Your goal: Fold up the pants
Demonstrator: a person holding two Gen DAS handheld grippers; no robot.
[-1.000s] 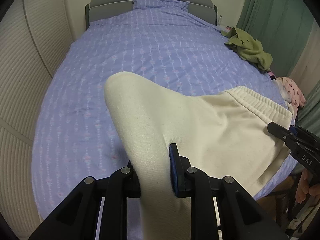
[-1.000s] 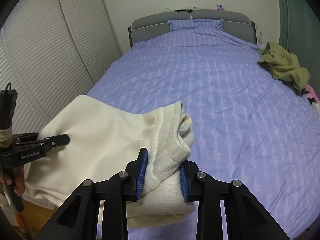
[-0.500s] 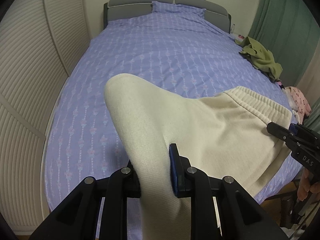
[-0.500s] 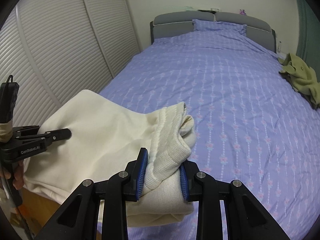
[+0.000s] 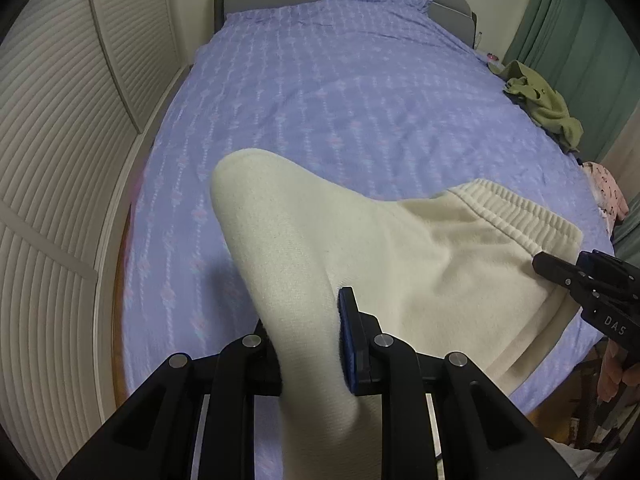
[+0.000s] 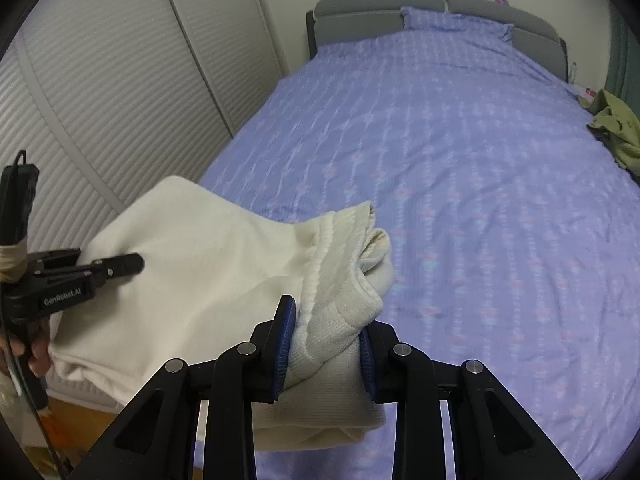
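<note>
Cream pants [image 5: 400,264] hang between my two grippers above the near end of the bed. My left gripper [image 5: 310,340] is shut on a fold of the pants' cloth, which rises in a rounded peak. My right gripper [image 6: 326,344] is shut on the bunched ribbed waistband [image 6: 340,280]. In the left wrist view the right gripper [image 5: 592,292] shows at the right edge by the waistband [image 5: 516,208]. In the right wrist view the left gripper [image 6: 80,276] shows at the left against the pants [image 6: 208,272].
The bed [image 5: 340,92] has a purple patterned cover and a grey headboard [image 6: 360,8]. An olive green garment [image 5: 540,100] and a pink garment [image 5: 606,192] lie at its right edge. White slatted wardrobe doors [image 6: 100,80] stand on the left, green curtains [image 5: 580,24] on the right.
Both grippers, still holding the pants, have moved left relative to the bed; the wardrobe doors fill more of both views and the olive garment has slid toward the right edge.
</note>
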